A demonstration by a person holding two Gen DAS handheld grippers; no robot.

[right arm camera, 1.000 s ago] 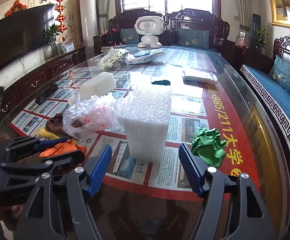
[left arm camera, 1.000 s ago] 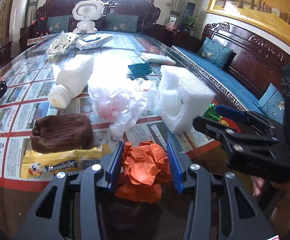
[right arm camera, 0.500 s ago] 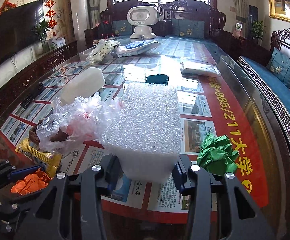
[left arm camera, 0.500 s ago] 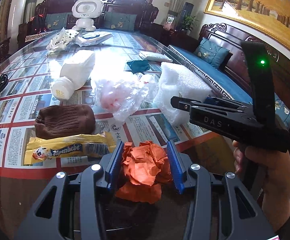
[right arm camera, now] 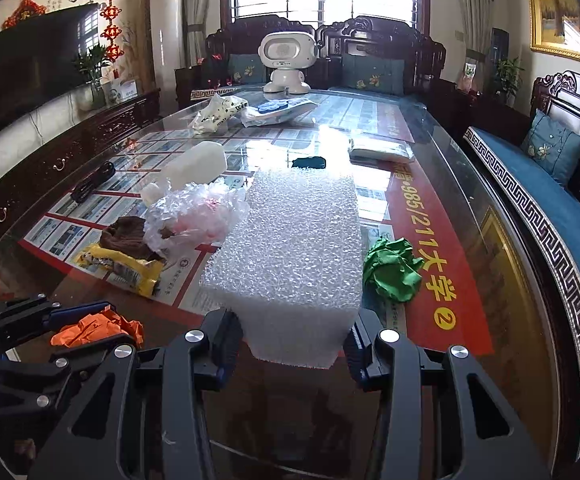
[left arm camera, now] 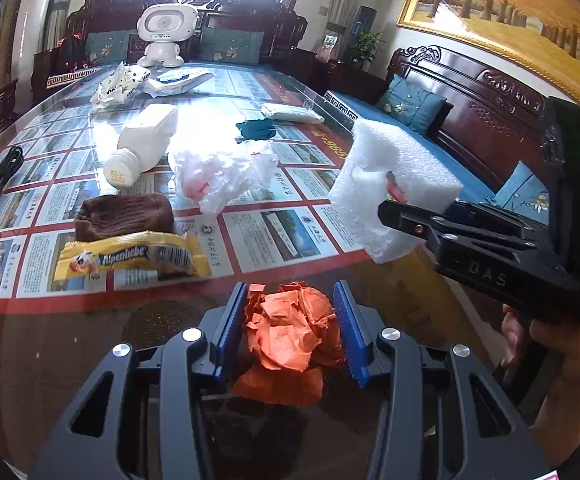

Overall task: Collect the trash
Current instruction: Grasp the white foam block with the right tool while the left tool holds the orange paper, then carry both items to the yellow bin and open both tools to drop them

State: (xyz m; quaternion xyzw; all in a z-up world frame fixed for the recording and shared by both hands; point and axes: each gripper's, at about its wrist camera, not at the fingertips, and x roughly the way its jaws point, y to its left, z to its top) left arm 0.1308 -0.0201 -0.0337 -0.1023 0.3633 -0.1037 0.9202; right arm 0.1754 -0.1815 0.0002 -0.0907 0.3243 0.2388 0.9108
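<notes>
Foam slip: I judge the white foam block [right arm camera: 294,248] the likeliest thing to go; the right gripper [right arm camera: 292,350] has its fingers clamped only on the block's near end, most of it juts out ahead, and the soft foam could lever or squash free if I swing fast.
Paper drop: the orange paper ball [left arm camera: 294,328] is loosely crumpled, and its lower part hangs below the fingers of the left gripper [left arm camera: 290,332], so a jolt could shake it out.
Collision: both tools work close together just in front of the foam block, and I could knock one load with the other.
Left pose: low over the dark near edge of the worktop [left arm camera: 410,292], pointing forward, fingers closed on the orange paper ball, left of the foam block.
Right pose: held level by a hand [left arm camera: 546,344] on its grip, the foam block raised clear of the worktop as seen from the left camera.
Left behind: green paper ball [right arm camera: 392,270] just right of the foam block; yellow candy wrapper [left arm camera: 130,258], brown cloth [left arm camera: 124,216] and clear plastic bag [left arm camera: 222,172] left of it.
</notes>
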